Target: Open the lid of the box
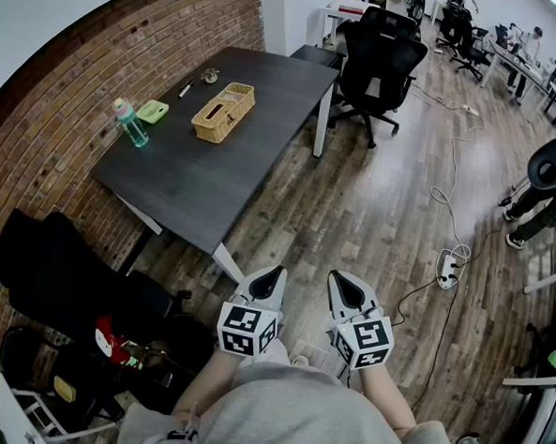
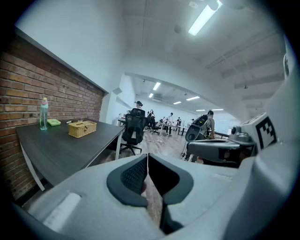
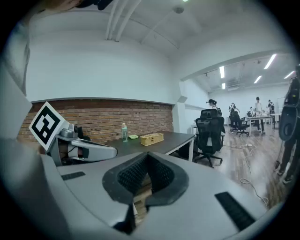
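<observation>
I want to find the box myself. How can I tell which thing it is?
Find the dark table along the brick wall. The box sits toward its far end, beside a bottle and a flat green thing. It alone is woven and straw-coloured, with a slot in its top.

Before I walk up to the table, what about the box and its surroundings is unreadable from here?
- Wicker box: lid seam, hinge side and any latch are too small in all three views.
- Small dark items at the table's far end, head view: too small to identify.
- Green object beside the bottle: too small to name in any view.
</observation>
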### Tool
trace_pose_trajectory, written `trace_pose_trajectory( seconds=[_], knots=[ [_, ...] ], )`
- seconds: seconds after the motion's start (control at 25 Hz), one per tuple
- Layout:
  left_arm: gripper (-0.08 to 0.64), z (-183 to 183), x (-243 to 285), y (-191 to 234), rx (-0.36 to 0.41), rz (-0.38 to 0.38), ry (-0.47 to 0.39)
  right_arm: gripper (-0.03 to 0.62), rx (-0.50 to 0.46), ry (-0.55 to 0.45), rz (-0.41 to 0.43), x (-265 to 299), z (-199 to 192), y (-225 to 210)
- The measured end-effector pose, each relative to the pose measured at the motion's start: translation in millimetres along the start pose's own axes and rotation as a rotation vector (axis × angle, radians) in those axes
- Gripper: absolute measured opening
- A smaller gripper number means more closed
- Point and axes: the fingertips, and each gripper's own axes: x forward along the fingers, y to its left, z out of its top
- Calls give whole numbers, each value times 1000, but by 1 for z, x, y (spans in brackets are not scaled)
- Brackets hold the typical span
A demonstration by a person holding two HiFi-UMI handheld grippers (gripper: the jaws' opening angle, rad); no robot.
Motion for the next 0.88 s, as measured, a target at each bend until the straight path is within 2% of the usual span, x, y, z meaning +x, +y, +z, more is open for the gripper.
trace_pose_trajectory(
  seconds=[0.2,0.36,0.88],
  knots=[
    [18,12,-29,-9,20,-13,-43,2,7,-57,-4,-16,16,21],
    [18,6,-48,-7,7,-3,-45,2,5,-79,-2,-23,22,36],
    [18,-8,-62,-28,-14,-6,-52,2,6,-64,11,-51,10,41]
  ],
)
